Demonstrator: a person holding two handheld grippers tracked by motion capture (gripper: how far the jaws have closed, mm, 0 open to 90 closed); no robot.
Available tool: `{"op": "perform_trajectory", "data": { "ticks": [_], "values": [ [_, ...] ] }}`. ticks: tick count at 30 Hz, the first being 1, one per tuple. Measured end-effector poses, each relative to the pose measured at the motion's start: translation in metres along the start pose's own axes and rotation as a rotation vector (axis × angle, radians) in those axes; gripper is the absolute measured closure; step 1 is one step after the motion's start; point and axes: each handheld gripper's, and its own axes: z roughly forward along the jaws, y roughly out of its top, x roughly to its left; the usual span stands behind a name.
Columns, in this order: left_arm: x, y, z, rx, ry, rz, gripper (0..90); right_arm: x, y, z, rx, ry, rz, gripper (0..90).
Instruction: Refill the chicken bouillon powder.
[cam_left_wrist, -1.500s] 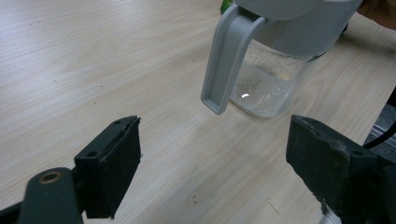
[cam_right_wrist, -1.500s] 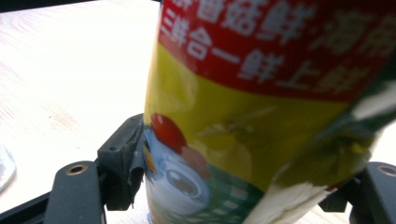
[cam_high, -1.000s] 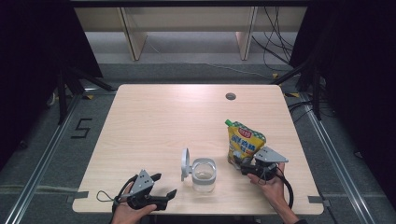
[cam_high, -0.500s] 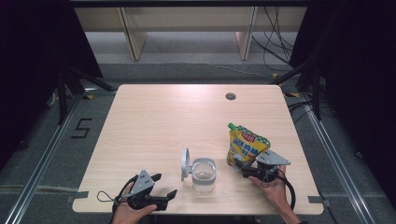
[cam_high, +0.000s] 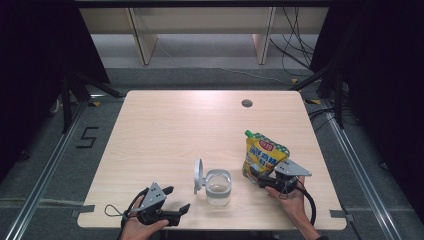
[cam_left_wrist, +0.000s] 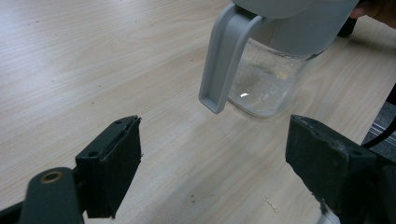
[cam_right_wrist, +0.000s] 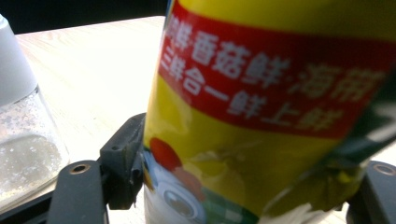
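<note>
I had the right gripper (cam_high: 256, 175) clamped on the yellow pouch (cam_high: 264, 156), the left gripper (cam_high: 176, 199) idle with nothing in it.

A glass jar (cam_high: 218, 187) with a grey flip lid (cam_high: 198, 176) stood on the table (cam_high: 170, 130) just ahead of my spread left jaws and beside my right jaws. The right jaws, wide apart, pressed both sides of the upright pouch with its red band and green cap.
</note>
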Motion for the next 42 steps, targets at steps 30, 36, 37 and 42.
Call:
{"op": "perform_trajectory", "data": {
  "ticks": [30, 36, 37, 42],
  "values": [
    [0.003, 0.001, -0.002, -0.009, 0.006, -0.007, 18.0, 0.043, 0.034, -0.053, 0.017, -0.107, -0.625, 34.1],
    [0.003, 0.001, -0.002, -0.018, 0.008, -0.015, 18.0, 0.050, 0.034, -0.058, 0.059, -0.149, -0.768, 34.1],
    [0.003, 0.001, -0.002, -0.018, 0.008, -0.014, 18.0, 0.051, 0.034, -0.059, 0.061, -0.150, -0.803, 34.1],
    [0.003, 0.001, -0.003, -0.009, 0.016, -0.014, 18.0, 0.059, 0.035, -0.059, 0.097, -0.193, -0.952, 34.2]
  ]
}}
